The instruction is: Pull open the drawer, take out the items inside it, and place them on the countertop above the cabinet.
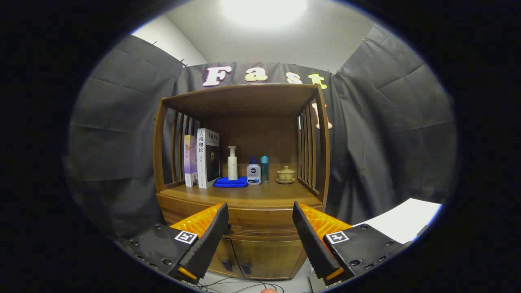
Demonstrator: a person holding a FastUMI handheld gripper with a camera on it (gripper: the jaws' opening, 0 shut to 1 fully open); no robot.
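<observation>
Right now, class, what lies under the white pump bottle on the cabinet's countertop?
A folded blue cloth lies under the pump bottle, on the countertop. The patch of cloth beneath the bottle's base is covered. The gripper is open, short of the drawer.

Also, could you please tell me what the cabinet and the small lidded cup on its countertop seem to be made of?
The cabinet looks like varnished brown wood: visible grain, soft sheen. The lidded cup, beyond the open gripper, looks like glazed beige ceramic, though it is too small to be sure.
</observation>
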